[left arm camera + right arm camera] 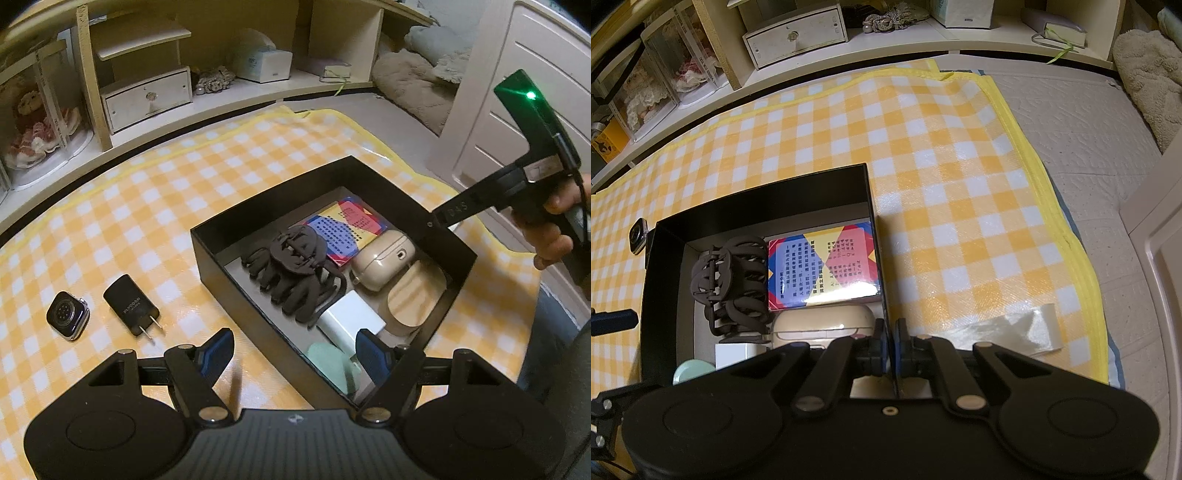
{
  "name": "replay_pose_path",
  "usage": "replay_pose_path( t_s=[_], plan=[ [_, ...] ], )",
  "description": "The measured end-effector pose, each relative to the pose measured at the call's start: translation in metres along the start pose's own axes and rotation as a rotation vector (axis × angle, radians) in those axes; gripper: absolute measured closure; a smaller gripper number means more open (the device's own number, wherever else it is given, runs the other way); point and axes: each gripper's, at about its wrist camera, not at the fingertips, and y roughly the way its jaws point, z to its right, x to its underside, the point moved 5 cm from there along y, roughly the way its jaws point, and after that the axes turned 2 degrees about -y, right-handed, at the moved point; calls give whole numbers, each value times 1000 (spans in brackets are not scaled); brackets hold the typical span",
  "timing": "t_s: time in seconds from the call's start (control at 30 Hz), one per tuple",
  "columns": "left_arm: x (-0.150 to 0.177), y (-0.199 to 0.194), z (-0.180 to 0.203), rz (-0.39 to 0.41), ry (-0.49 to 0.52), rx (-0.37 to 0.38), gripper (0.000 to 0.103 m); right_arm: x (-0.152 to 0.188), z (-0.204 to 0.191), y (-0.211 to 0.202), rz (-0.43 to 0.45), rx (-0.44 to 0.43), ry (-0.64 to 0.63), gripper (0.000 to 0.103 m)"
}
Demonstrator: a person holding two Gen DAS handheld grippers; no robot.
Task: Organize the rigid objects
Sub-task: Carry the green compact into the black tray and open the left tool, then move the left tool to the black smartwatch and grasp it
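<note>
A black open box point(258, 295) point(757, 195) sits on the yellow checked mat. It holds a dark hair claw point(295, 266) point(735, 280), a colourful card box point(343, 229) point(823, 266), a beige earbud case point(384, 264) point(820, 321), a wooden piece point(413, 299), a white charger point(351, 319) and a mint object point(328, 362). My left gripper point(295, 354) is open and empty above the box's near wall. My right gripper point(891, 345) is shut on the box's right wall point(882, 295). A black plug adapter point(131, 304) and a smartwatch body point(68, 314) lie on the mat to the left of the box.
A shelf unit with a small drawer point(147, 98), a tissue box point(262, 61) and display cases point(37, 122) runs along the back. A clear wrapper point(1015, 328) lies on the mat at right. Bedding point(410, 81) and a white cabinet door point(517, 110) are at right.
</note>
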Motion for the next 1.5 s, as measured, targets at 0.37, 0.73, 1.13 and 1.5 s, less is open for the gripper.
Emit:
replay_pose_path(
  t_s=[0.37, 0.73, 1.13, 1.5],
  plan=[
    [0, -8, 9, 1, 24, 14, 30, 0, 0, 0, 0, 0, 0, 98],
    [-21, -39, -32, 133, -149, -41, 22, 0, 0, 0, 0, 1, 0, 98],
    [-22, -51, -132, 284, -495, -261, 0, 0, 1, 0, 0, 0, 0, 98],
    [-13, -12, -187, 289, -554, -229, 0, 0, 1, 0, -1, 1, 0, 98]
  ],
)
